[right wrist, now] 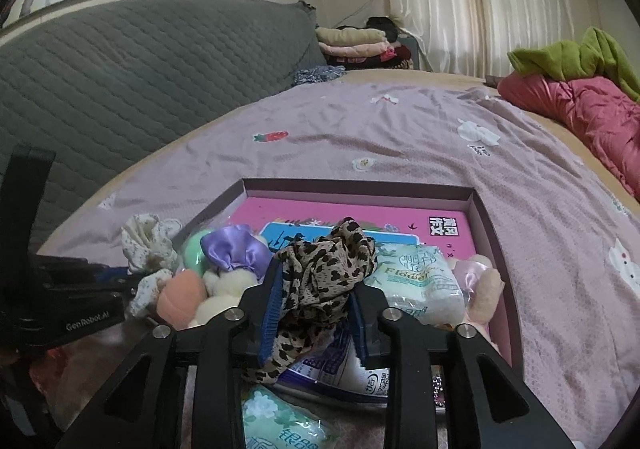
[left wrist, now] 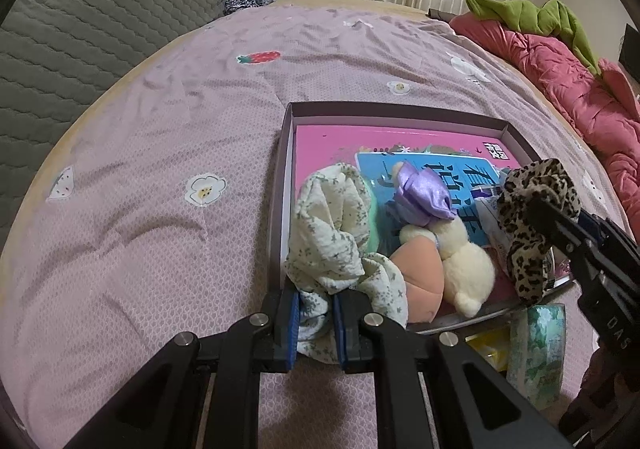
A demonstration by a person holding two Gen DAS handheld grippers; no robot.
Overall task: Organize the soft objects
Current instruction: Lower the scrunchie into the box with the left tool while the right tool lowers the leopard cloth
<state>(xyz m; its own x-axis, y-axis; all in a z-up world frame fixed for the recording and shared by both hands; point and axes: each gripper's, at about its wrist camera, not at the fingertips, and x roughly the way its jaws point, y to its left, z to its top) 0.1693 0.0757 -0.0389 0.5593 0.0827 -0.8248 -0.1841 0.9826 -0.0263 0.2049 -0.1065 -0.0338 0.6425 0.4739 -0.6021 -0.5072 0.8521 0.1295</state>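
My left gripper (left wrist: 315,303) is shut on a pale floral cloth scrunchie (left wrist: 336,233), held at the left near corner of the shallow box (left wrist: 396,111); the scrunchie also shows in the right wrist view (right wrist: 146,245). My right gripper (right wrist: 314,303) is shut on a leopard-print scrunchie (right wrist: 320,269), held above the box's near edge; it also shows in the left wrist view (left wrist: 528,225). Inside the box lie a purple satin scrunchie (left wrist: 420,195), a cream plush toy (left wrist: 464,265), an orange soft ball (left wrist: 420,281) and a tissue pack (right wrist: 420,281).
The box (right wrist: 360,187) sits on a lilac bedspread (left wrist: 160,169) with a pink book as its floor. A green tissue pack (left wrist: 536,353) lies on the bed in front of the box. A pink quilt (left wrist: 580,89) is at right, a grey headboard (left wrist: 80,29) at left.
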